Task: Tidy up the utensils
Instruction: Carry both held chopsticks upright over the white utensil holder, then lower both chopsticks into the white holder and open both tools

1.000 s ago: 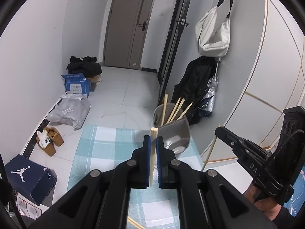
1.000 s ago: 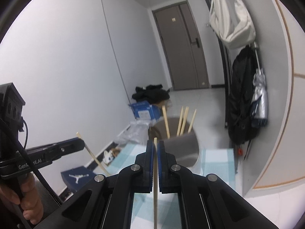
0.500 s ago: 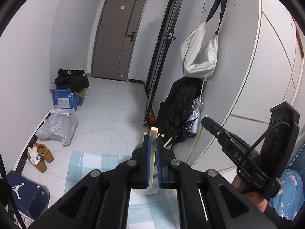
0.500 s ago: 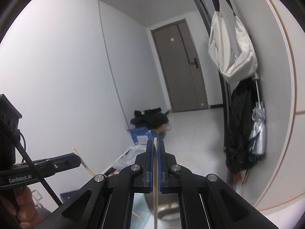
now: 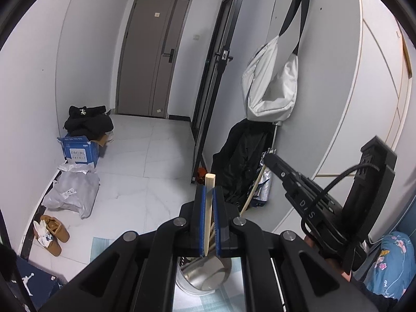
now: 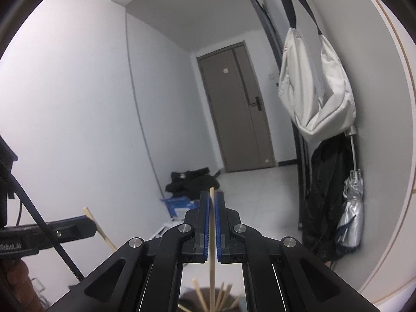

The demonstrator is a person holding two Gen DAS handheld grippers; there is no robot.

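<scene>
Risk: chopstick slip or a miss at the holder

I have the left tool point(image 5: 207, 221) pinching one wooden chopstick point(image 5: 208, 208) and the right tool point(image 6: 212, 223) pinching another chopstick point(image 6: 212, 234), both above the chopstick holder point(image 5: 202, 278) on the tabletop. Thin sticks may pivot and jam against the chopsticks already standing there point(image 6: 200, 296); both tools crowd the opening.
</scene>
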